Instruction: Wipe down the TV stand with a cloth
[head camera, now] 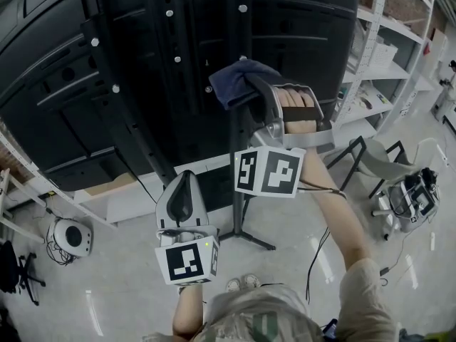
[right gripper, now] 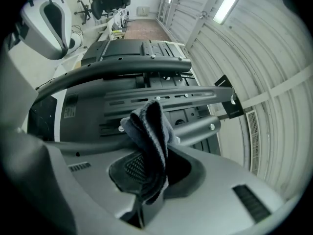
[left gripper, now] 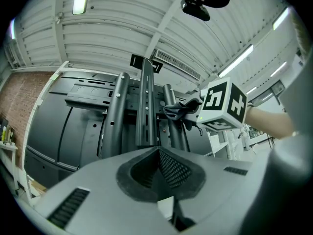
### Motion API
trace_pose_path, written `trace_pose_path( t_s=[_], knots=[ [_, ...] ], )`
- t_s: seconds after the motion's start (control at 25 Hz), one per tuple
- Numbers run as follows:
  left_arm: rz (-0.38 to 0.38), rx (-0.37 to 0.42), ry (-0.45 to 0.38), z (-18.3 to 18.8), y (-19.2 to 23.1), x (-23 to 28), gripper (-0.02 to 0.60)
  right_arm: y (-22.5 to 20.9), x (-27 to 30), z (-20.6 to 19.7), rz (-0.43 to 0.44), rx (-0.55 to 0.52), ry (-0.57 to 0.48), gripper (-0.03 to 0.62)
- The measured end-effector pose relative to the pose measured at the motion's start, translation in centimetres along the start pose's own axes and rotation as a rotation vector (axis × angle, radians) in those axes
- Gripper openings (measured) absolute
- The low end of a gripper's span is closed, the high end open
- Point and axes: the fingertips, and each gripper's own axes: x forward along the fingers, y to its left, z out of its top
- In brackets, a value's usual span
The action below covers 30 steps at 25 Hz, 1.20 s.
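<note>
The black TV stand's upright pole (head camera: 239, 20) runs up the back of a large black TV (head camera: 57, 84). A dark blue-grey cloth (head camera: 239, 80) is pinched in my right gripper (head camera: 258, 91) and lies against the pole about halfway up. In the right gripper view the cloth (right gripper: 149, 131) stands folded between the shut jaws, in front of the stand's mounting bars (right gripper: 137, 65). My left gripper (head camera: 185, 178) hangs lower and to the left, jaws shut with nothing in them, pointing at the stand's rails (left gripper: 146, 106). From there the cloth (left gripper: 178, 109) shows beside the right gripper's marker cube (left gripper: 222, 104).
The stand's base legs (head camera: 249, 237) spread on the glossy floor below me. White shelving (head camera: 385, 63) stands at the right, a low white shelf (head camera: 128, 198) behind the stand. A black frame (head camera: 363, 155), a device with cables (head camera: 413, 198) and a round unit (head camera: 70, 237) sit on the floor.
</note>
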Motion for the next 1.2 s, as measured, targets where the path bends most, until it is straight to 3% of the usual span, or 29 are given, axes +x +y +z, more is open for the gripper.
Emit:
trace_pose_path(
  t_s=[1.2],
  knots=[
    [-0.009,-0.028,0.036,-2.5,-0.8,0.1,0.015,8.4,-2.1,-1.8,0.082,0.046,0.038,0.057]
  ],
)
